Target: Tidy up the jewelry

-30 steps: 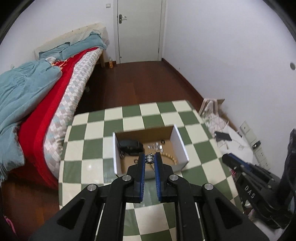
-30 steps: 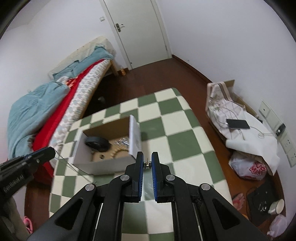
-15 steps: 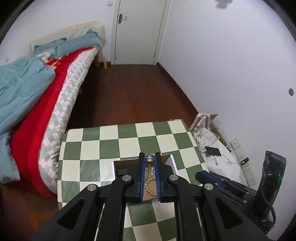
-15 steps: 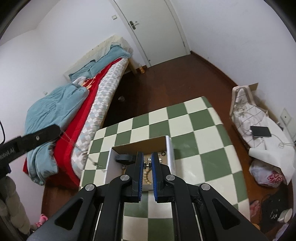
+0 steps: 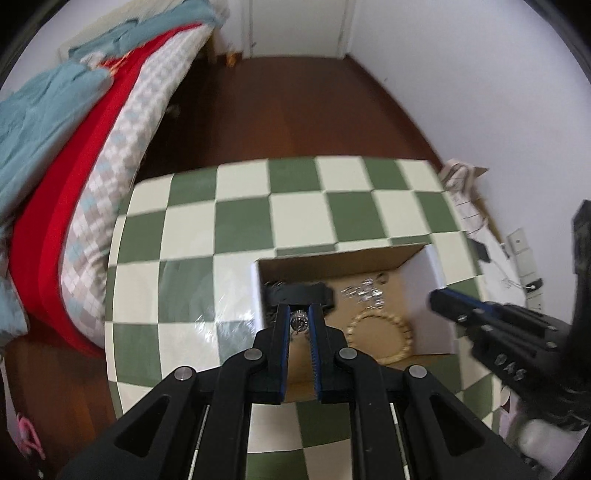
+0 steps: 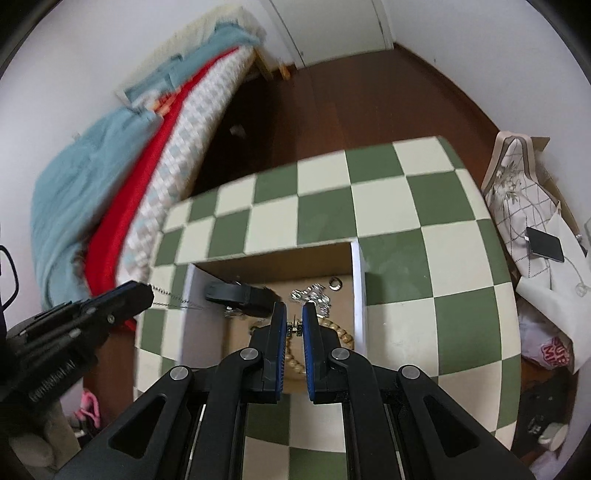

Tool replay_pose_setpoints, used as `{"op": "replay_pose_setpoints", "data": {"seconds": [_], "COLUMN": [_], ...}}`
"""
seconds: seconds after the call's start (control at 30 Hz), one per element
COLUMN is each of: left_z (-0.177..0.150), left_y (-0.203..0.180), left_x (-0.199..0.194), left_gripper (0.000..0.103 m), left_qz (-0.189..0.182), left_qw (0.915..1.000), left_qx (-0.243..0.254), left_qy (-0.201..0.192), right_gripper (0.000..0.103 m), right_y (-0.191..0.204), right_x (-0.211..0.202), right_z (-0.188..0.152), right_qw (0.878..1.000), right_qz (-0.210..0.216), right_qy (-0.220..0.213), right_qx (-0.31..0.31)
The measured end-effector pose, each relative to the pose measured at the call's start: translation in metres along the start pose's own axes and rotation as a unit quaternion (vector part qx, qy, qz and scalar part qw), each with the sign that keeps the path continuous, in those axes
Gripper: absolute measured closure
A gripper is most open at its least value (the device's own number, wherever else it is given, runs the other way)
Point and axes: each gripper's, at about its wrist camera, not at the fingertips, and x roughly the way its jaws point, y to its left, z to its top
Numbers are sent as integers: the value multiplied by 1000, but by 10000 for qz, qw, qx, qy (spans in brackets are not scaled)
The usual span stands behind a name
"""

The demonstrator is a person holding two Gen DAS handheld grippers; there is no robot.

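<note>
An open cardboard box [image 5: 430, 267] [image 6: 356, 273] stands on the green-and-white checkered table [image 5: 243, 218] [image 6: 406, 206]. Inside lie a wooden bead bracelet [image 5: 380, 338] [image 6: 341, 334], a black strap item [image 5: 299, 293] [image 6: 240, 293], a silver sparkly piece [image 5: 364, 293] [image 6: 314, 295] and a small ring [image 6: 335, 282]. My left gripper [image 5: 300, 320] is shut on a silver chain's bead end [image 5: 299, 322] over the box's left part. The thin chain [image 6: 173, 297] hangs from it. My right gripper [image 6: 294, 326] is shut on a small metal clasp [image 6: 294, 326] above the box.
A bed with red and teal bedding [image 5: 55, 155] [image 6: 122, 166] stands left of the table. A patterned bag [image 6: 517, 192], a phone [image 6: 545, 249] and cables lie on the floor at the right. A white door [image 5: 295, 26] is at the back.
Both grippers have come down closer over the box, which now looks larger. The left gripper has shifted left, over the box's left end. Both stay shut on their pieces.
</note>
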Motion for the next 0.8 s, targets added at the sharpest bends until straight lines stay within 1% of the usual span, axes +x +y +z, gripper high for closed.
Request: {"op": "replay_pose_setpoints", "data": {"seconds": [0.07,0.13,0.17,0.2,0.23,0.27,0.3,0.33,0.37,0.4,0.43,0.47,0.5,0.57,0.63,0.7,0.77,0.8], "left_z": [1,2,3,3,4,4,4,4,3,3,2,2,0,-4,-11,-18,-27,-30], "left_y": [4,9,10,10,11,11,13,14,15,17,18,19,21,22,24,24,26,26], "left_x": [5,7,7,6,5,4,2,0,-3,-6,-8,-9,-11,-15,-18,-21,-23,-24], "left_gripper": [92,92,89,81,75,56,36,30,25,22,20,14,5,1,1,1,0,0], "left_qz": [122,234,281,313,351,410,461,471,506,543,563,618,711,855,949,995,978,970], "left_qw": [9999,9996,9995,9994,9993,9990,9987,9985,9982,9978,9976,9971,9964,9950,9937,9930,9929,9930], "left_qx": [-63,-124,-135,-132,-120,-119,-125,-141,-164,-186,-203,-225,-229,-238,-254,-284,-329,-337], "left_qy": [42,21,5,-21,-78,-126,-195,-243,-291,-332,-359,-382,-408,-468,-536,-567,-595,-584], "right_gripper": [94,93,93,93,92,90,82,74,70,64,62,62,59,46,19,9,6,3], "right_y": [-2,-5,-6,-8,-9,-9,-10,-9,-10,-10,-9,-8,-8,-6,-2,3,8,9], "right_x": [13,19,22,22,21,20,18,16,14,13,11,7,5,-1,-6,-8,-9,-9], "right_z": [3,5,7,8,8,9,9,10,10,10,10,10,10,8,4,-2,-12,-16], "right_qw": [9997,9994,9992,9990,9991,9990,9990,9989,9989,9989,9987,9984,9984,9979,9961,9922,9872,9858], "right_qz": [-113,-226,-293,-318,-316,-337,-377,-407,-405,-418,-466,-544,-559,-639,-874,-1219,-1545,-1627], "right_qy": [202,252,283,291,275,258,234,210,194,190,169,120,98,49,-2,-2,10,29], "right_qx": [3,23,39,81,100,104,106,102,98,105,98,57,53,32,-93,-254,-388,-423]}}
